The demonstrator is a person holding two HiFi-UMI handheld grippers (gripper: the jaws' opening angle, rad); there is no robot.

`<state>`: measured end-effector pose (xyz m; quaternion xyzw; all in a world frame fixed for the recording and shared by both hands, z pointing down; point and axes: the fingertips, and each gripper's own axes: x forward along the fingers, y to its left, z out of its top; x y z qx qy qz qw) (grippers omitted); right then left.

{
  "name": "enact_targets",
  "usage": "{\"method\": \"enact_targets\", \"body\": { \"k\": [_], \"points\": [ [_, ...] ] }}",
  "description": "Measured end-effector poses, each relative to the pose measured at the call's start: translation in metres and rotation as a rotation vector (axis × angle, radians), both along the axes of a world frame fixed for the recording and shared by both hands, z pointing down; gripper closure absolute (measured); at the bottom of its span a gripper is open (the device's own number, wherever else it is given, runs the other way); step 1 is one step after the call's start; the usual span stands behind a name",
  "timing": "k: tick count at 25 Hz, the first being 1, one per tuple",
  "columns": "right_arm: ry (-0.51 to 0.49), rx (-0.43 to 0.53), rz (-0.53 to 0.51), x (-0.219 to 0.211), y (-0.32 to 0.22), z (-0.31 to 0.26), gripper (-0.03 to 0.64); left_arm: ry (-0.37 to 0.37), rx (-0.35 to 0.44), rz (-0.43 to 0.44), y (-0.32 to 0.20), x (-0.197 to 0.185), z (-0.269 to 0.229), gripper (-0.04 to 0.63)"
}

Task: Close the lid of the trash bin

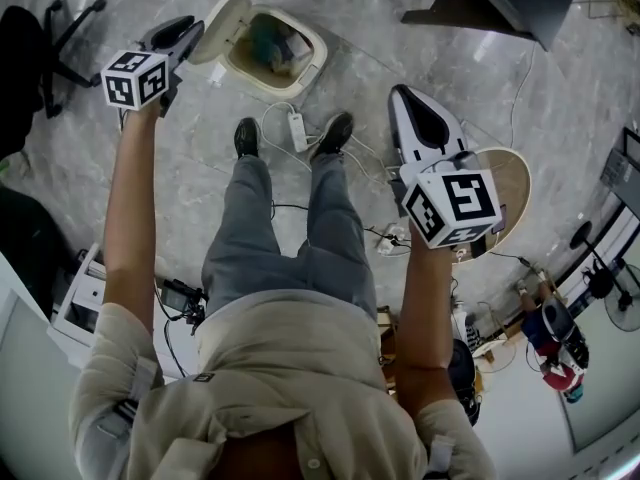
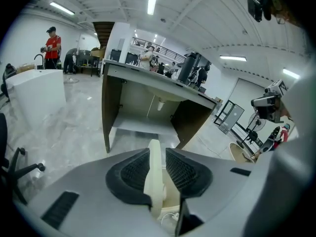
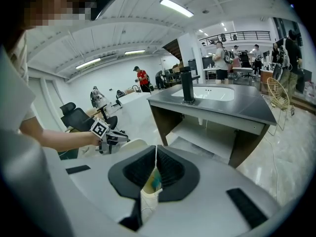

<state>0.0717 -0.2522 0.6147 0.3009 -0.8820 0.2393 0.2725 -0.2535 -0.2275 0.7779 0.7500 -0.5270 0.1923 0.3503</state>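
Note:
The cream trash bin [image 1: 290,63] stands open on the marble floor ahead of the person's feet, with rubbish inside. Its lid [image 1: 222,26] is tipped up at the bin's left side. My left gripper [image 1: 192,34] is at that lid. In the left gripper view the lid's edge [image 2: 155,174] stands between the open jaws, against the left pad [image 2: 133,172], with a gap to the right one. My right gripper [image 1: 402,94] hangs to the right of the bin, apart from it. Its tips [image 3: 156,151] meet with nothing held, and the bin [image 3: 148,194] shows below them.
A white power adapter [image 1: 297,128] and its cable lie on the floor between the shoes. A black office chair [image 1: 62,30] stands at the left, a round wicker piece [image 1: 512,183] at the right. A dark desk with a sink [image 3: 217,100] is beyond the bin.

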Motion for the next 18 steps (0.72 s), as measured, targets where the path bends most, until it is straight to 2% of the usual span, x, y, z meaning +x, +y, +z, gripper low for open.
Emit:
{"method": "enact_targets", "body": {
  "k": [9,18],
  "points": [
    [0.011,-0.023,0.012,0.009,0.005,0.020,0.591,0.059,-0.026,0.030,0.007,0.024,0.027,0.500],
    [0.009,-0.039,0.019,0.014,0.006,0.031,0.591,0.141,-0.063,0.140,0.019,0.103,0.047,0.508]
  ]
}}
